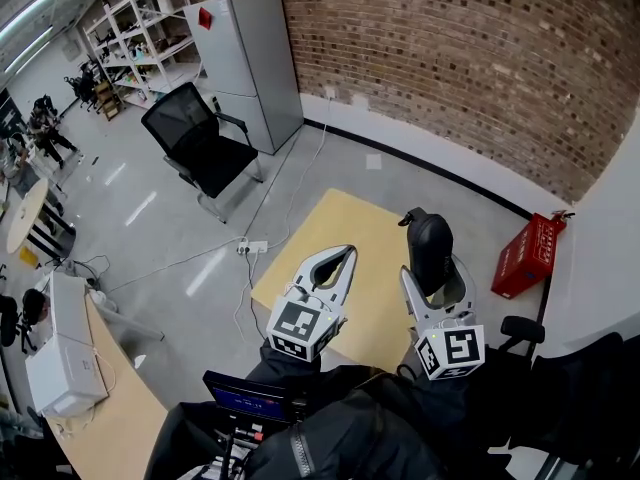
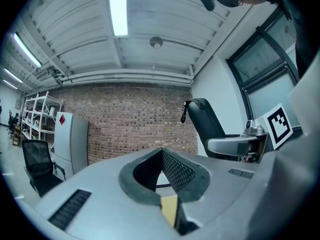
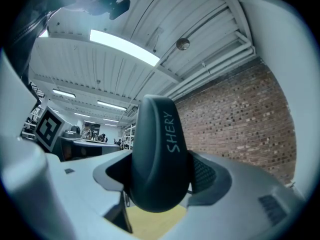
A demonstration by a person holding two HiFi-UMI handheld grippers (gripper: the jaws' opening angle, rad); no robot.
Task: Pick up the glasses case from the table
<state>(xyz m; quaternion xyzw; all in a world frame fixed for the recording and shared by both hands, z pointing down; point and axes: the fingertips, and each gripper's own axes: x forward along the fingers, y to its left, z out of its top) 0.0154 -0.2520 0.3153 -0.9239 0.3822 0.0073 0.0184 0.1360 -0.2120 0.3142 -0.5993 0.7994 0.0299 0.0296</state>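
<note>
A dark glasses case (image 1: 430, 251) printed "SHERY" stands up between the jaws of my right gripper (image 1: 436, 280), which is shut on it and holds it above the yellow table (image 1: 350, 238). In the right gripper view the case (image 3: 159, 154) fills the gap between the jaws (image 3: 160, 184). My left gripper (image 1: 335, 265) is shut with nothing in it, beside the right one over the table. The left gripper view shows its jaws meeting at the tips (image 2: 161, 151), with the case (image 2: 204, 120) and the right gripper at the right.
A black office chair (image 1: 200, 143) and a grey refrigerator (image 1: 250, 63) stand on the floor beyond the table. A red box (image 1: 530, 255) lies by the brick wall at right. A white device (image 1: 60, 353) sits on a wooden desk at left.
</note>
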